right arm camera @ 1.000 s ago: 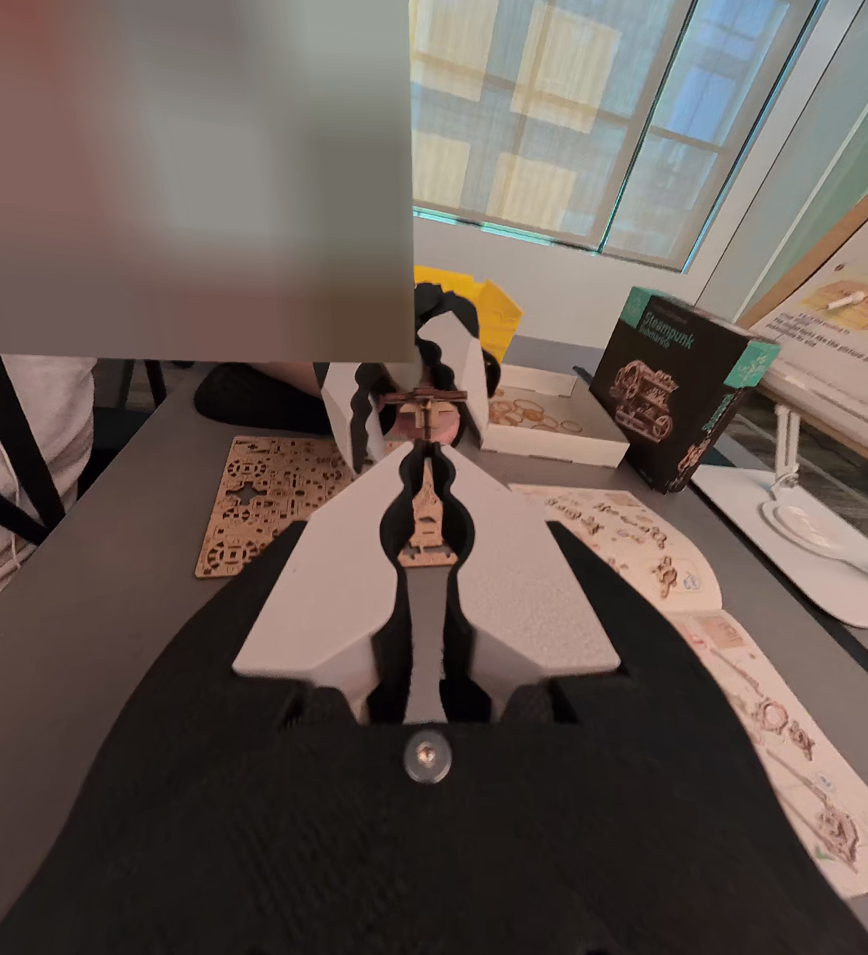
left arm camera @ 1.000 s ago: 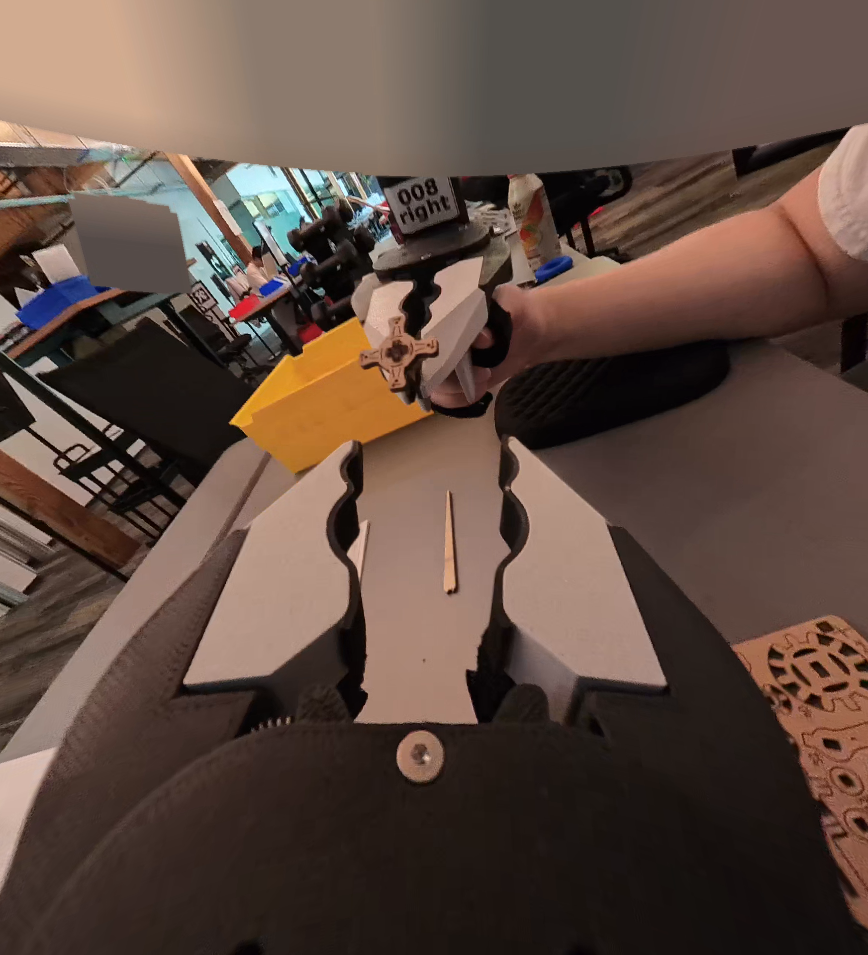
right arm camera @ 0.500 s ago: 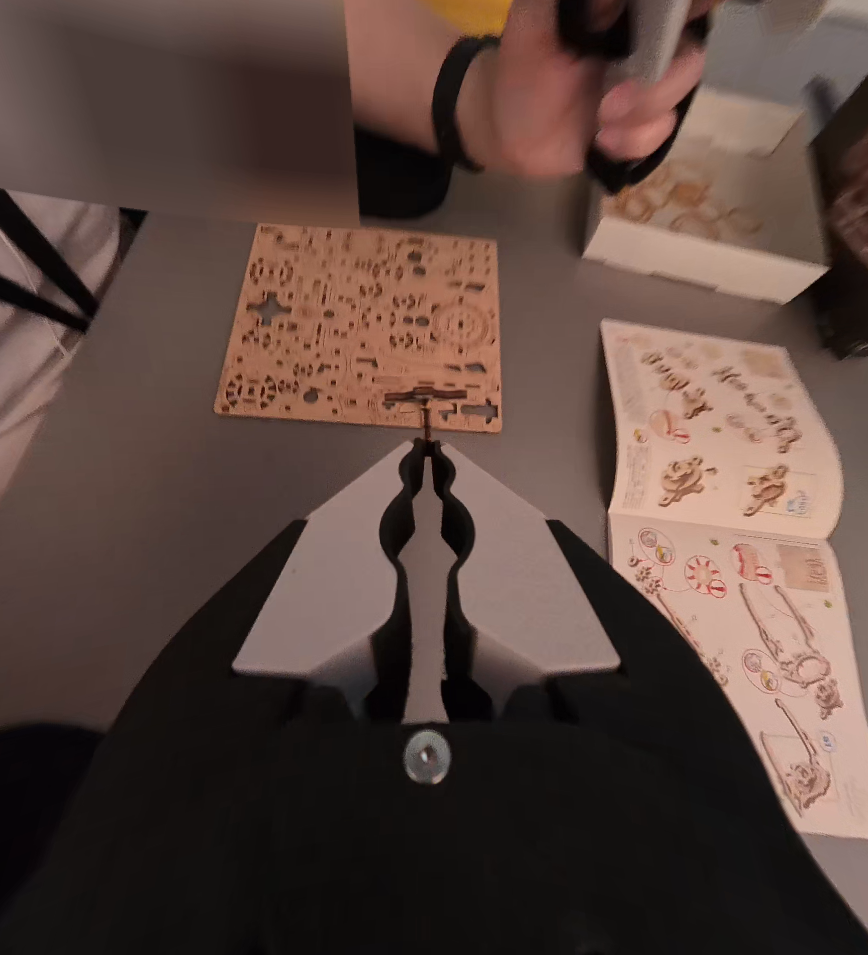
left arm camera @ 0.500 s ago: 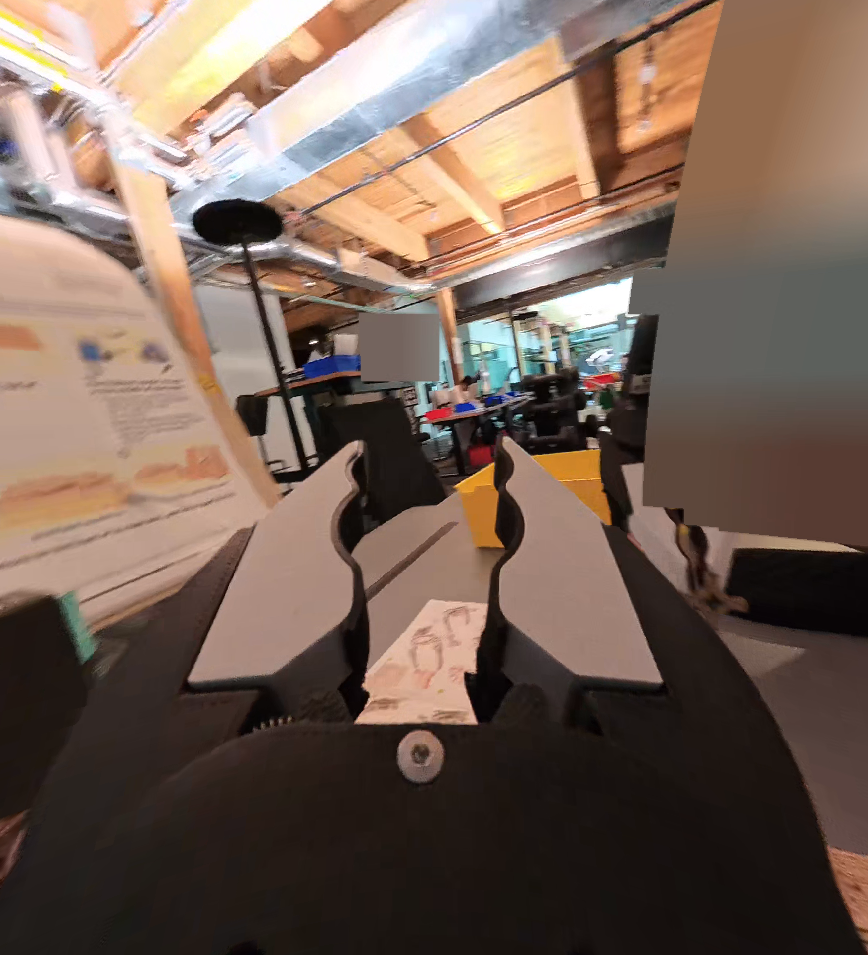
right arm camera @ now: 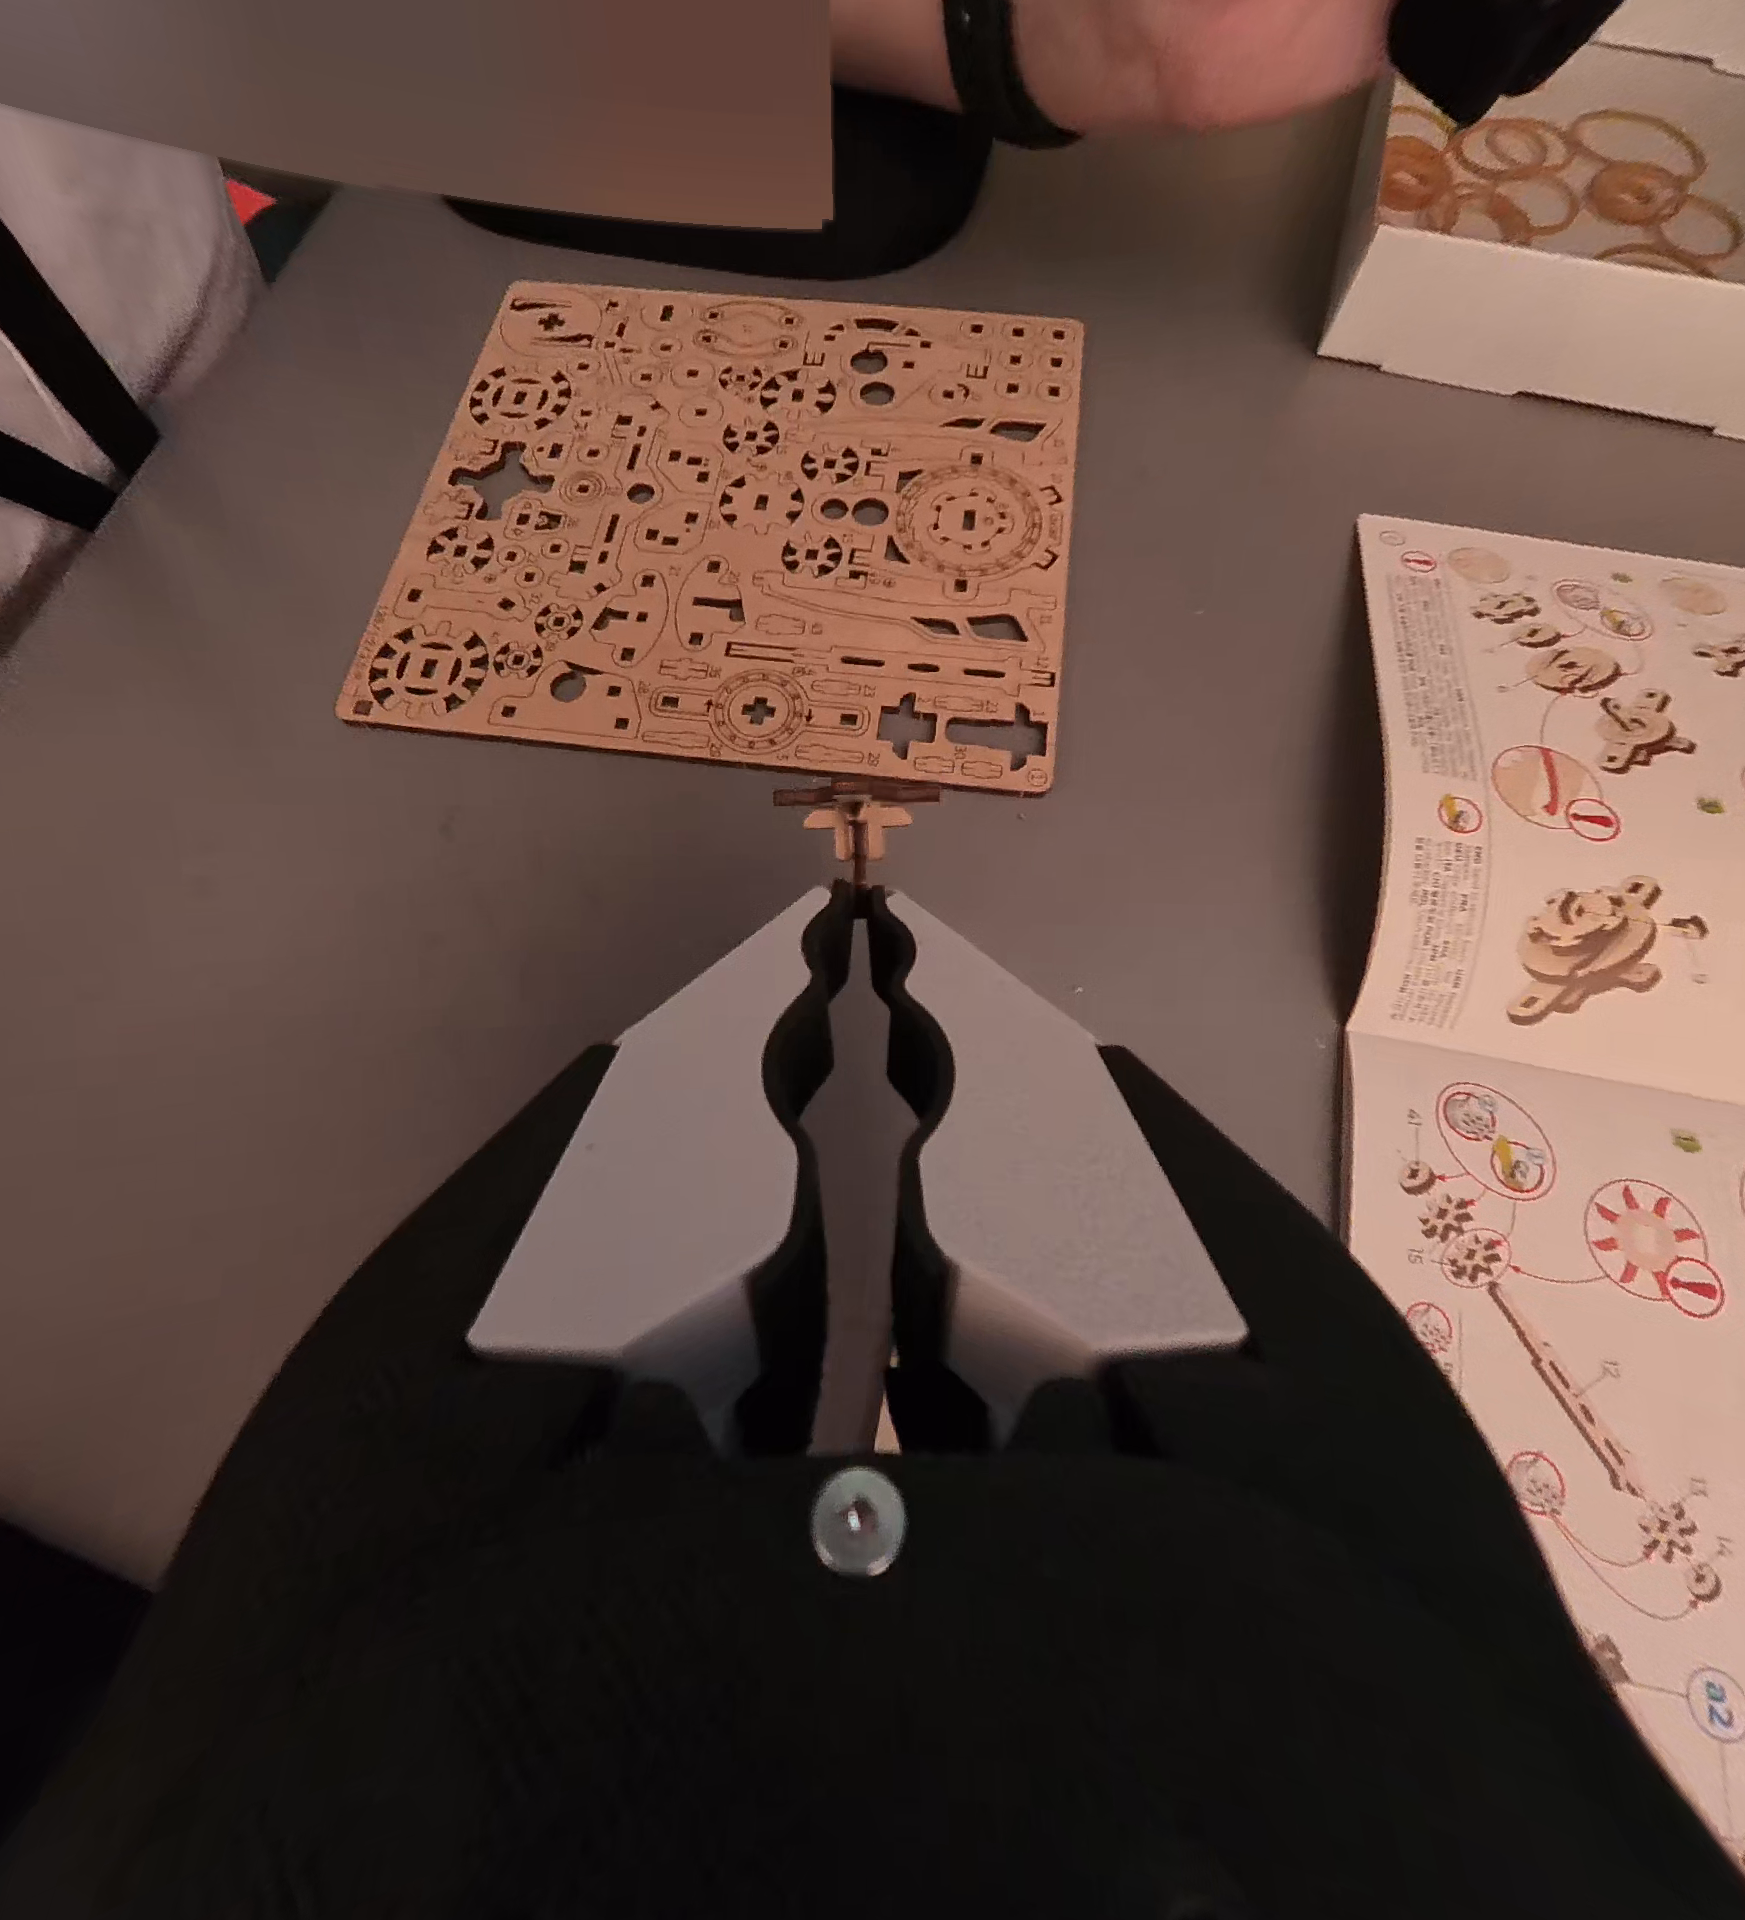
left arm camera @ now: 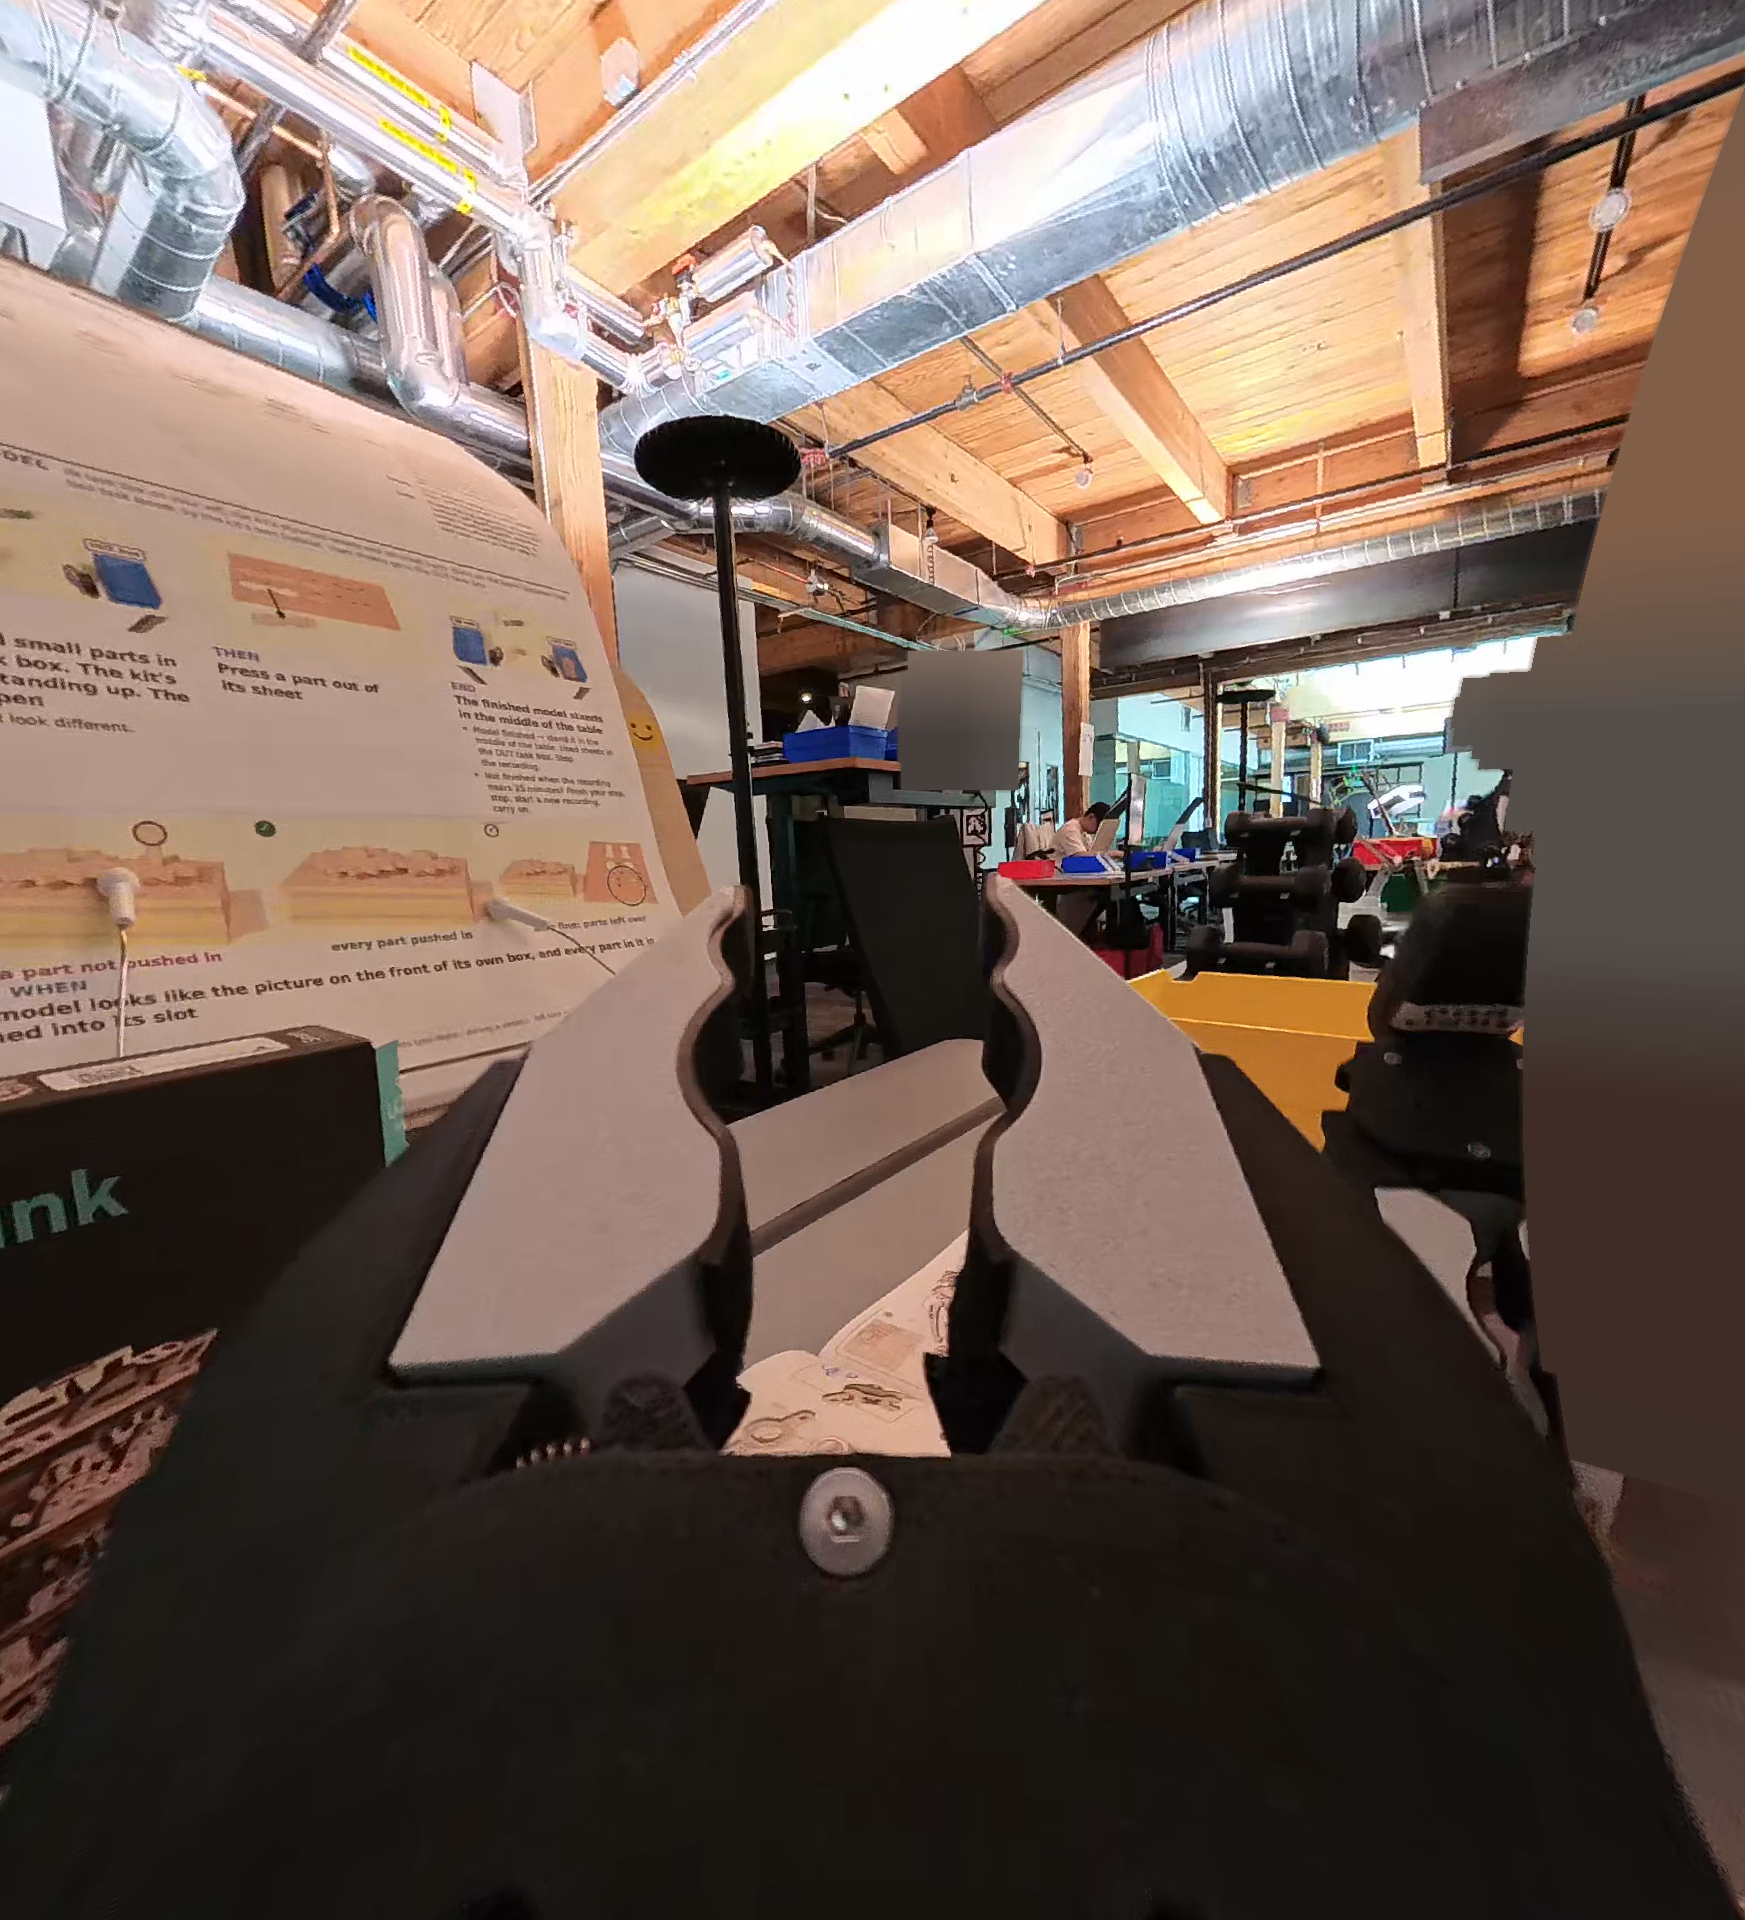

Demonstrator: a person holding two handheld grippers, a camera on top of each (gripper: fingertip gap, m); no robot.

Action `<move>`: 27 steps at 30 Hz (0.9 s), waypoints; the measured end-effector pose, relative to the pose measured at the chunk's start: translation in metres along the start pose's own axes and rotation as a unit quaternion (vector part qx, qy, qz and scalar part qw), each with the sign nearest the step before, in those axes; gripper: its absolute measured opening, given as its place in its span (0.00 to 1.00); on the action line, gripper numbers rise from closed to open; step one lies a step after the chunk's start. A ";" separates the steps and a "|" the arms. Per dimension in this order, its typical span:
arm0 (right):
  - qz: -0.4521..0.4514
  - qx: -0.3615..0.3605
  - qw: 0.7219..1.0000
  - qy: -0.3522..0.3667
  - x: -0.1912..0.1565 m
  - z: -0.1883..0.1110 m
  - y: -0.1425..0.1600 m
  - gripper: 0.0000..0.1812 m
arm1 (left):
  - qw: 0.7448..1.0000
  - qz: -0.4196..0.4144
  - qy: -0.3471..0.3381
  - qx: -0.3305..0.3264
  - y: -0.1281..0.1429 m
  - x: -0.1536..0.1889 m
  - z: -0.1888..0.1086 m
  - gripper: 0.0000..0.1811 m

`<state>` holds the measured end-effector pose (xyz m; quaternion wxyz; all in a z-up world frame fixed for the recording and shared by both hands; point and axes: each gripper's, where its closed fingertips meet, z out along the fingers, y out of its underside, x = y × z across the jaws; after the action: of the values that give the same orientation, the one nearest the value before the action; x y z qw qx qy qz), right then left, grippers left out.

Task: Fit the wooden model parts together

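The right gripper sits in the middle of the right wrist view, its tips squeezed tight on a small wooden part. The part sticks straight out past the tips toward the top of the frame, so its long way runs up and down, with a dark cross piece lying flat across its far end. Just past it, in the upper middle, a flat wooden sheet full of cut shapes lies on the grey table. An open booklet lies at the right edge. In the left wrist view, the left gripper is wide open with nothing in it, pointing up at the room.
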<state>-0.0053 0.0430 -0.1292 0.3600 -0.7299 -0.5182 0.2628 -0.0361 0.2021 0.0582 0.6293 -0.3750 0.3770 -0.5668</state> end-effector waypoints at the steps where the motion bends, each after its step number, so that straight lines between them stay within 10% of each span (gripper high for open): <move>1: -0.002 -0.006 1.000 -0.001 0.000 0.001 0.002 0.01 | 1.000 -0.010 -0.004 0.001 0.000 -0.002 0.000 0.22; 27: -0.041 -0.071 0.996 0.020 0.001 0.011 0.028 0.03 | 0.999 -0.030 -0.007 -0.016 0.009 -0.004 0.000 0.23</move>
<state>0.0022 0.0412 -0.1581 0.3278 -0.7370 -0.5576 0.1960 -0.0320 0.2070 0.0502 0.6086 -0.3998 0.3705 -0.5767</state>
